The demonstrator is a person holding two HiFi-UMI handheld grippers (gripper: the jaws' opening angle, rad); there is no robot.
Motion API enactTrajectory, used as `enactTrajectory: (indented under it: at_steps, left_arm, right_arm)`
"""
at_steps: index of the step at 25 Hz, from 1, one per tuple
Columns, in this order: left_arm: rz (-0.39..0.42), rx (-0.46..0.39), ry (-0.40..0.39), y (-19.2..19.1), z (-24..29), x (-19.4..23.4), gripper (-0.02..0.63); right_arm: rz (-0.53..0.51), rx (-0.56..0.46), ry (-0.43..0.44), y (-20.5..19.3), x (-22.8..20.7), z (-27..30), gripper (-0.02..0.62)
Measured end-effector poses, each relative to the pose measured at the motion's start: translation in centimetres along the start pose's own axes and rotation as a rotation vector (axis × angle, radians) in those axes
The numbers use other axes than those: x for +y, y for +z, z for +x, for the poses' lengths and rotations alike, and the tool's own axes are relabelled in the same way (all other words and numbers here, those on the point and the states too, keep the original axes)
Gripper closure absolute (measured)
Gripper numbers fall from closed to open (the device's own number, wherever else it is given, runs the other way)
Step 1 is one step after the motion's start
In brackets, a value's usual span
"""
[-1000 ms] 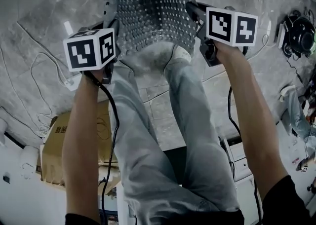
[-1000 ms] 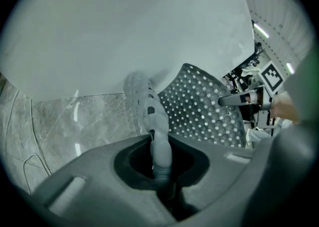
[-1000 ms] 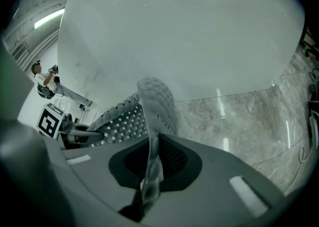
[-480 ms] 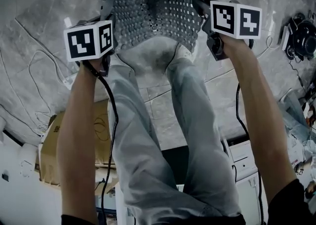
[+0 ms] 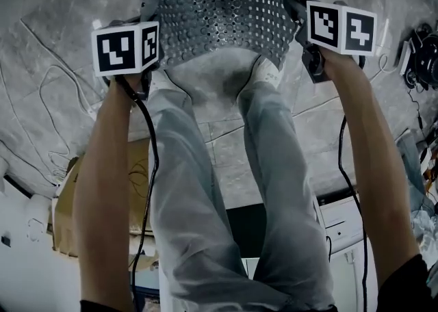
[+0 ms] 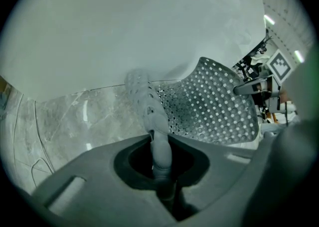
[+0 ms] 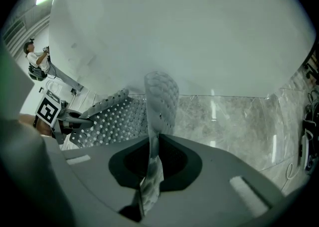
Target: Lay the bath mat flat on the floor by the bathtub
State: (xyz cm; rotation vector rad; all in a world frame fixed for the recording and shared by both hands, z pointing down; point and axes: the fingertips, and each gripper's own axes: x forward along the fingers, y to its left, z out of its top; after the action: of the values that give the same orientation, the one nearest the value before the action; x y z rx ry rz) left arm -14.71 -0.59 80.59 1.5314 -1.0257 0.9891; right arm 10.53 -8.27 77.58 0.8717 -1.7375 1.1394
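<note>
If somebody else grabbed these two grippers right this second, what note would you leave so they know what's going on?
The left gripper is shut on the left edge of the bath mat.
The right gripper is shut on the mat's right edge.
Where things are: the mat is held spread between the two grippers, above the marble floor and right in front of the white bathtub.
Done: the mat is picked up and opened out facing the tub.
Left to do: lower it onto the floor beside the tub, get it flat, then open both grippers.
</note>
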Motion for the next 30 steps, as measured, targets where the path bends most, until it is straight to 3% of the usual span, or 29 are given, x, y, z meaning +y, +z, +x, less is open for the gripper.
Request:
enactTrajectory:
  at_steps: [9, 13, 17, 30]
  left_arm:
    - [0.036, 0.042, 0.041, -1.8, 1.8, 2.1, 0.574]
    - [-0.002, 0.05, 0.055, -2.7, 2.6, 3.6, 0.574]
    - [0.047, 0.075, 0.058, -3.4, 3.6, 4.6, 0.572]
    - [0.101, 0.116, 0.089, -6.1, 6.0, 7.2, 0.572]
  right_arm:
    - [-0.016, -0.006, -0.018, -0.8, -1.2, 0.8, 0.577]
    - [-0.009, -0.011, -0.039, -1.1, -1.8, 1.6, 0.577]
    - [-0.01, -0.02, -0.049, -1.6, -2.0, 2.3, 0.576]
    - [-0.128, 0.018, -0.123, -3.5, -4.5, 4.7, 0.577]
